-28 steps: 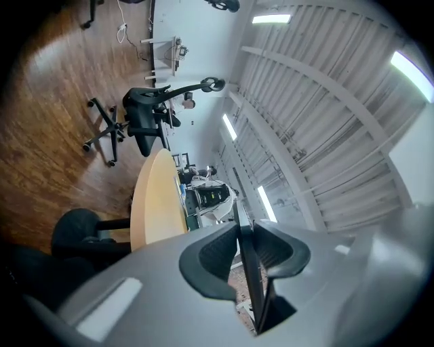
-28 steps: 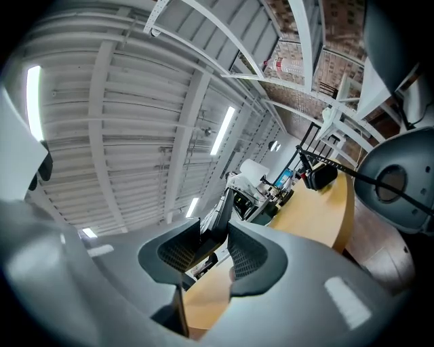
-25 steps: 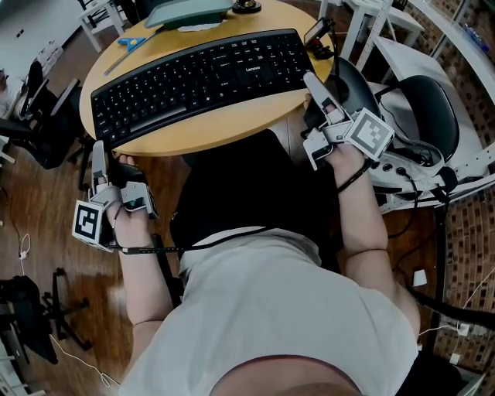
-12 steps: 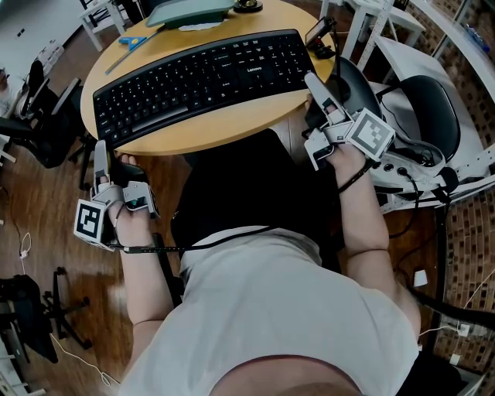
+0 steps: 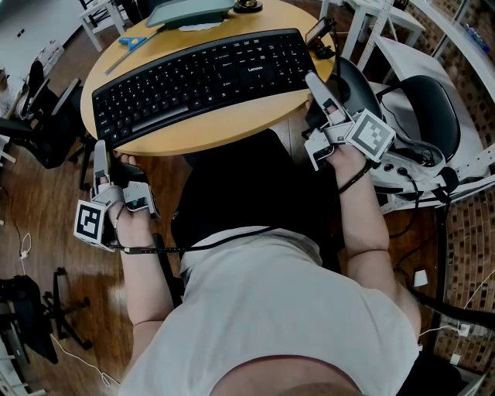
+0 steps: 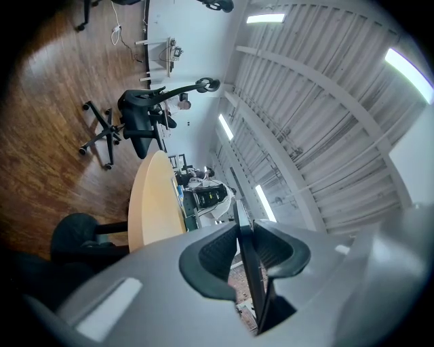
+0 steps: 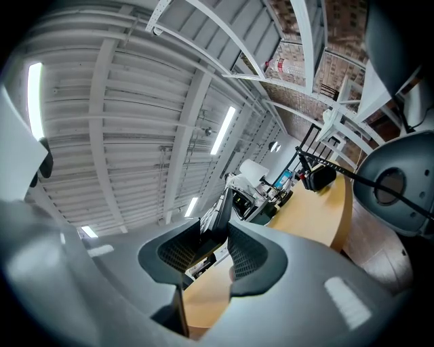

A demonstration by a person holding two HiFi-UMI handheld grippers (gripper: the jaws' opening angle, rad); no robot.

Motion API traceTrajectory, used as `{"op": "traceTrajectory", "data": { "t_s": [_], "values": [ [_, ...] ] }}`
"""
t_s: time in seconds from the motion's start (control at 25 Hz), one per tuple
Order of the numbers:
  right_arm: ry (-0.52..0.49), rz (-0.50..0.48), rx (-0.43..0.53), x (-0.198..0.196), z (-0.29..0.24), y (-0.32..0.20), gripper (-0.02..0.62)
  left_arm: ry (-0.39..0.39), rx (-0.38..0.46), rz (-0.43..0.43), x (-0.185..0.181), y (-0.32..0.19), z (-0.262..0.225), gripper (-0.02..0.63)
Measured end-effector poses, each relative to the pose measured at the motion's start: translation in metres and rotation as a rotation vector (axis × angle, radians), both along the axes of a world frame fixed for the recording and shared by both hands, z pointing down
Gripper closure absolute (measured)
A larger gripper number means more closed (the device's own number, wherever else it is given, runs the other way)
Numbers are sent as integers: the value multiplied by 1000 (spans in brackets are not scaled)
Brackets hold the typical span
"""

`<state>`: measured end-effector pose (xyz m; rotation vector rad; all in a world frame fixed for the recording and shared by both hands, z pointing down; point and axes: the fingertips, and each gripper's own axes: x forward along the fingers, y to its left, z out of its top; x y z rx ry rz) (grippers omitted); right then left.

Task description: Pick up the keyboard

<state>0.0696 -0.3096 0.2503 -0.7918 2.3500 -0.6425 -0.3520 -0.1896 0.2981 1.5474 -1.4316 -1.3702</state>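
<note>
A black keyboard (image 5: 201, 77) lies slantwise across the round wooden table (image 5: 224, 128), its left end past the table's edge. My left gripper (image 5: 99, 148) comes up from below at the keyboard's left end. In the left gripper view the pads (image 6: 220, 254) are shut on the keyboard's thin black edge (image 6: 252, 288). My right gripper (image 5: 312, 79) reaches the keyboard's right end. In the right gripper view its jaws (image 7: 211, 252) clamp the dark edge of the keyboard (image 7: 222, 213). Whether the keyboard rests on the table or hangs just above it I cannot tell.
Blue scissors (image 5: 135, 40) and a grey-green flat object (image 5: 189, 11) lie at the table's far side, a black device (image 5: 319, 35) at its right rim. Office chairs stand at the right (image 5: 421, 108) and left (image 5: 39, 116). The person sits close against the table's near edge.
</note>
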Motion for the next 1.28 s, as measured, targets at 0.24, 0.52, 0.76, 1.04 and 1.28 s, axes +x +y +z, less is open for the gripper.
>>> {"op": "traceTrajectory", "data": {
  "t_s": [0.24, 0.52, 0.76, 1.04, 1.28],
  "values": [
    [2, 4, 8, 3, 3, -1, 465, -4, 6, 0, 0, 1, -1, 305],
    [18, -9, 27, -2, 0, -1, 463, -16, -8, -7, -2, -2, 3, 305],
    [11, 20, -64, -2, 18, -13, 462, 10, -18, -43, -8, -7, 8, 305],
    [37, 24, -89, -2, 23, -17, 460, 25, -30, -56, -6, -7, 16, 304],
    [32, 27, -84, 0, 21, -14, 460, 15, -21, -44, -5, -8, 15, 304]
  ]
}}
